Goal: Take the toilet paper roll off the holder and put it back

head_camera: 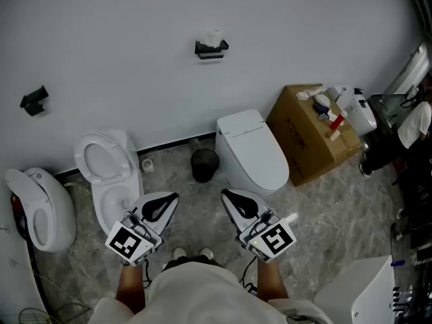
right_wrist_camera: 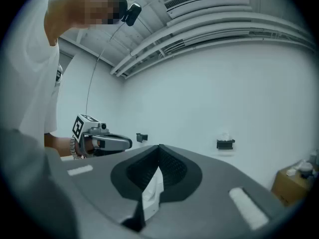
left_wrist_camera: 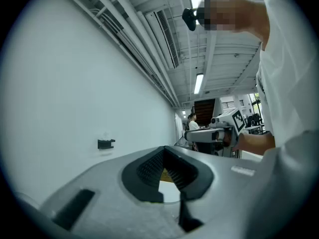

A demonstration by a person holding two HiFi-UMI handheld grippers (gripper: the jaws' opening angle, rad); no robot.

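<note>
A white toilet paper roll [head_camera: 213, 38] sits on a black holder [head_camera: 210, 50] high on the white wall, well ahead of both grippers. The right gripper view shows the roll [right_wrist_camera: 225, 136] on the holder [right_wrist_camera: 225, 144]; the left gripper view shows the holder [left_wrist_camera: 105, 144] small and far off. My left gripper [head_camera: 174, 198] and right gripper [head_camera: 226, 194] are held side by side near my body, over the floor. Both are shut with nothing in them. The jaws meet at the tip in each gripper view [left_wrist_camera: 164, 151] [right_wrist_camera: 159, 148].
A second, empty black holder [head_camera: 34, 100] hangs on the wall at left. Below stand an open toilet [head_camera: 108, 174], a closed toilet [head_camera: 251, 150], a black bin [head_camera: 204, 165] and a cardboard box [head_camera: 312, 135] carrying bottles. Another white fixture [head_camera: 40, 208] stands at far left.
</note>
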